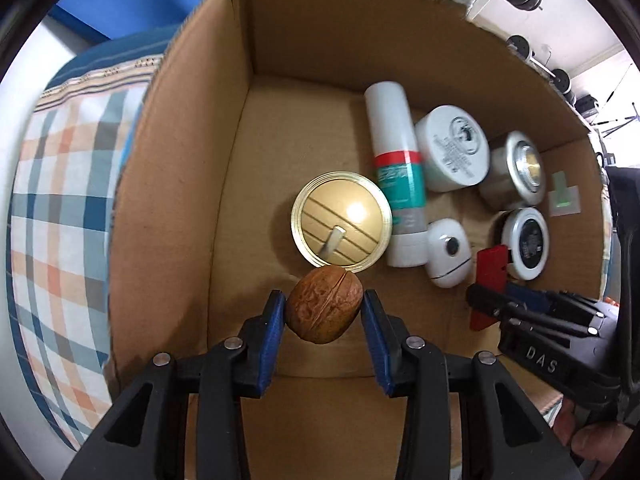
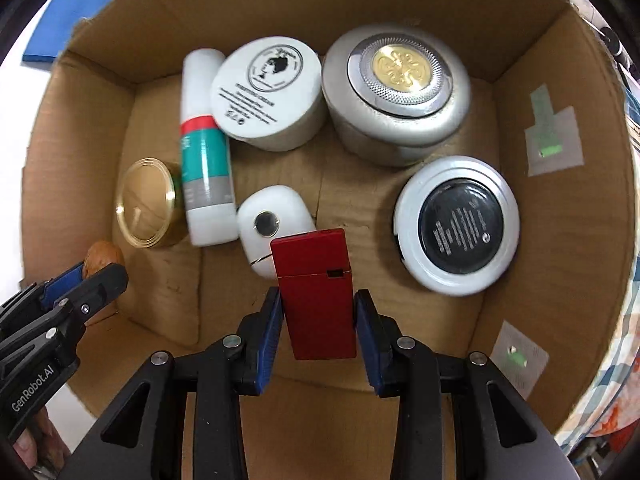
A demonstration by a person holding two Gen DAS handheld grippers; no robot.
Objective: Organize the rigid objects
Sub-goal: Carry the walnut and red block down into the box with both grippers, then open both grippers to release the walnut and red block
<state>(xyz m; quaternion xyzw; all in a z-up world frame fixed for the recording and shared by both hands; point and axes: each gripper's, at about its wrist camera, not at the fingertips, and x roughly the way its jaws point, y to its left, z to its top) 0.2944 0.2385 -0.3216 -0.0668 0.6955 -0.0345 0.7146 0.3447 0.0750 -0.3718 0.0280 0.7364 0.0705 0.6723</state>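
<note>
My left gripper [image 1: 323, 307] is shut on a brown walnut [image 1: 324, 304] and points down into a cardboard box [image 1: 192, 160], just short of a gold-lidded jar [image 1: 341, 220]. The right gripper [image 2: 316, 310] is shut on a red rectangular case [image 2: 318, 292], which hangs over the box floor near a white oval case [image 2: 276, 232]. In the right wrist view the left gripper [image 2: 86, 276] and the walnut [image 2: 104, 260] show at the lower left. The left wrist view shows the right gripper [image 1: 494, 300] and the red case [image 1: 490, 280] at the right.
Inside the box lie a white and teal tube [image 2: 204, 152], a white cream jar [image 2: 268, 92], a silver jar with a gold emblem [image 2: 400, 88] and a white disc with a black centre [image 2: 456, 224]. A plaid cloth [image 1: 60, 220] lies outside the box's left wall.
</note>
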